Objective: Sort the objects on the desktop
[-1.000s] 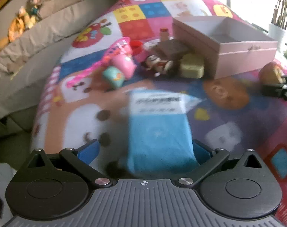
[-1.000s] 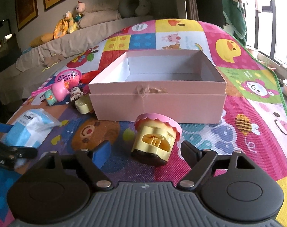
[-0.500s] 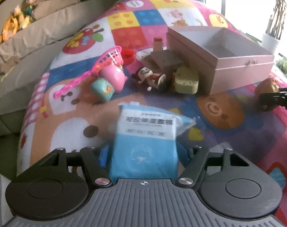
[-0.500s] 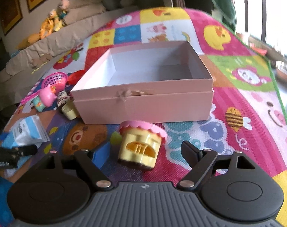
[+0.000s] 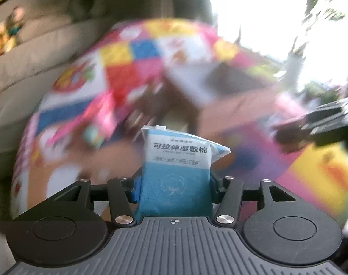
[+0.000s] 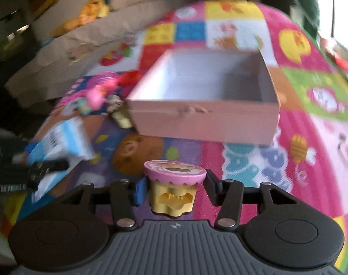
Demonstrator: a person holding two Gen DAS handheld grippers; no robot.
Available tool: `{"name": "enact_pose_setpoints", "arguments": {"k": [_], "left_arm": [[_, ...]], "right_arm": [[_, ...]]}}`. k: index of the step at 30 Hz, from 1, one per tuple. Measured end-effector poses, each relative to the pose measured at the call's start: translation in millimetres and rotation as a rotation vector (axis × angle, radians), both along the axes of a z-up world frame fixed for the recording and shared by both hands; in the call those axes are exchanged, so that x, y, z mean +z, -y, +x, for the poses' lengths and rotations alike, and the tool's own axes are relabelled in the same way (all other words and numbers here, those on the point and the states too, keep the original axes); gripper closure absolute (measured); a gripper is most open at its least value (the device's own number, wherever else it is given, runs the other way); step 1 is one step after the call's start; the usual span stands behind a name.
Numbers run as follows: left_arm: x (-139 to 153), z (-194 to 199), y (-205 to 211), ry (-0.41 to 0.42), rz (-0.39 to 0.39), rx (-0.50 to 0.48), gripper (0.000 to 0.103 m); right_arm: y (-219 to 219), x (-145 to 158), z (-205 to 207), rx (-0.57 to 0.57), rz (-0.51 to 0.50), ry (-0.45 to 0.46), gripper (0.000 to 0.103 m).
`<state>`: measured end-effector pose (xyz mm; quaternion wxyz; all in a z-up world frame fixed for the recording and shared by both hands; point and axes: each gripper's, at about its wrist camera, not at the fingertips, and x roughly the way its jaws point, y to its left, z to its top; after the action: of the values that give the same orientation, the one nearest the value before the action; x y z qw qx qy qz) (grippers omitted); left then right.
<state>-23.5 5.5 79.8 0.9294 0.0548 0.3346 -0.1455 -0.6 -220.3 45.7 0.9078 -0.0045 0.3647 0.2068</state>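
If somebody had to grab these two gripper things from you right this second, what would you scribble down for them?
Left gripper: jaws closing on the blue cotton-pad packet, which is between them and lifted off the mat.
Right gripper: jaws closing on the yellow toy cupcake with a pink top, also lifted.
The open pink box sits just ahead on the play mat and looks empty.
Done: both items picked up.
Left: probably drop both into the box, then collect the small toys piled to its left.

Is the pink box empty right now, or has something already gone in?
Empty, as far as shows: the pink box stands open, and its visible floor and inner walls are bare. The near inside edge is hidden by its front wall.
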Motion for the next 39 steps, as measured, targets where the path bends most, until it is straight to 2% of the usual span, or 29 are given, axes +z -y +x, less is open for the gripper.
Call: {"name": "enact_pose_setpoints", "arguments": {"k": [3, 6, 8, 10, 12, 16, 19, 21, 25, 28, 32, 35, 39], "left_arm": [[46, 10, 24, 0.124, 0.010, -0.064, 0.045], [73, 41, 53, 0.207, 0.019, -0.097, 0.045], [77, 75, 71, 0.194, -0.009, -0.088, 0.045], [70, 114, 84, 0.143, -0.056, -0.050, 0.045], [57, 148, 92, 0.098, -0.102, -0.007, 0.045], [24, 194, 101, -0.003, -0.145, 0.004, 0.045], [2, 212, 101, -0.104, -0.192, 0.001, 0.037], [0, 210, 90, -0.101, -0.218, 0.010, 0.025], [7, 180, 55, -0.028, -0.211, 0.054, 0.017], [5, 142, 29, 0.021, -0.165, 0.090, 0.009], [-11, 88, 1, 0.062, -0.011, 0.145, 0.006], [-32, 63, -16, 0.022, 0.091, 0.184, 0.005], [-57, 47, -38, -0.050, 0.121, 0.260, 0.003]], "right_arm": [[10, 49, -15, 0.001, -0.015, 0.189, 0.052], [17, 86, -12, -0.042, -0.051, 0.387, 0.052], [19, 96, 3, -0.091, -0.087, 0.490, 0.052], [20, 92, 26, -0.130, -0.117, 0.531, 0.052], [22, 77, 52, -0.146, -0.135, 0.508, 0.052], [23, 33, 98, -0.140, -0.130, 0.370, 0.052], [23, 5, 118, -0.109, -0.106, 0.277, 0.052], [26, -6, 117, -0.088, -0.092, 0.226, 0.051], [25, -15, 98, -0.062, -0.141, 0.248, 0.042], [28, -10, 84, -0.059, -0.141, 0.249, 0.036], [30, 0, 67, -0.059, -0.134, 0.253, 0.031], [21, 6, 56, -0.039, -0.140, 0.257, 0.029], [-13, 14, 47, 0.037, -0.148, 0.277, 0.028]]}}
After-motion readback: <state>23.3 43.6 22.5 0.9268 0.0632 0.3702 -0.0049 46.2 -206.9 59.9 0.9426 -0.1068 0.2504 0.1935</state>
